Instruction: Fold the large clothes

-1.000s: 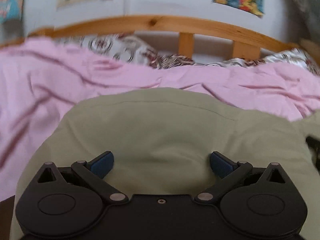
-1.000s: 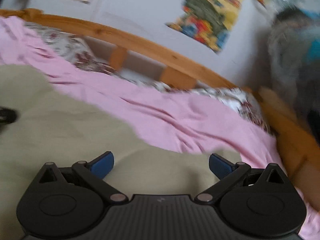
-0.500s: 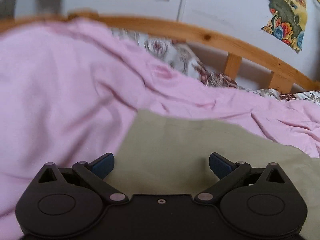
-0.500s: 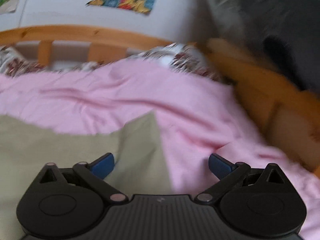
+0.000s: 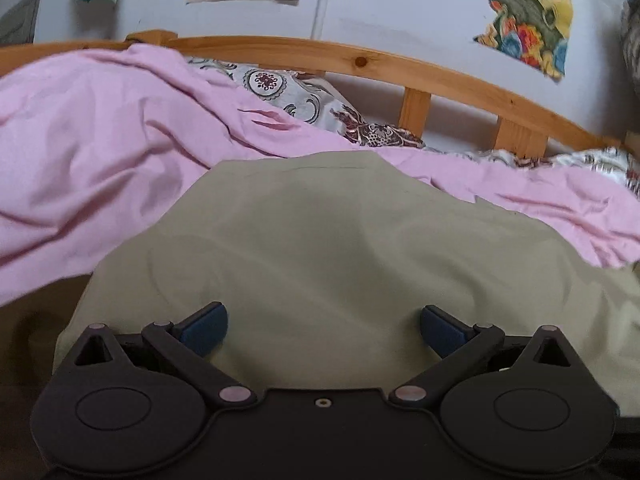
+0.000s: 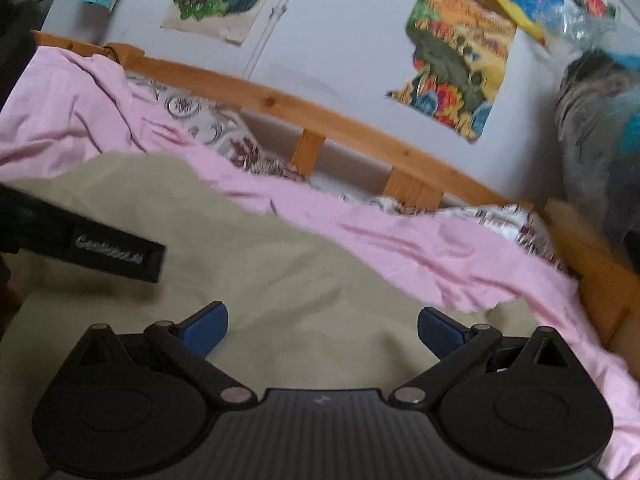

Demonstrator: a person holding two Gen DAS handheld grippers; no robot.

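We hold both grippers over the olive-green garment [image 5: 340,248], which lies on the pink bedsheet [image 5: 92,152] and fills the middle and lower part of both wrist views. Half a second ago the left view looked mostly at pink sheet with the garment's edge cutting across the lower right; now it is swung back so the cloth sits centred beneath the left gripper [image 5: 323,326], much as it did a second ago. The right view has likewise turned from the garment's right-hand corner back toward its middle, and the left gripper's black body [image 6: 116,258] now shows at the left edge of that frame. Both the left gripper and the right gripper [image 6: 322,326] have their blue pads spread wide with only loose cloth between them; nothing is pinched. We read this as a glance out to the edges and a return, so no fold is in progress at this instant. The garment's far edge [image 5: 304,160] curves near the patterned pillow [image 5: 288,92] below the wooden bed rail [image 5: 360,60] in the upper frame. Our next move, we judge, is to pick an edge or corner to grasp.
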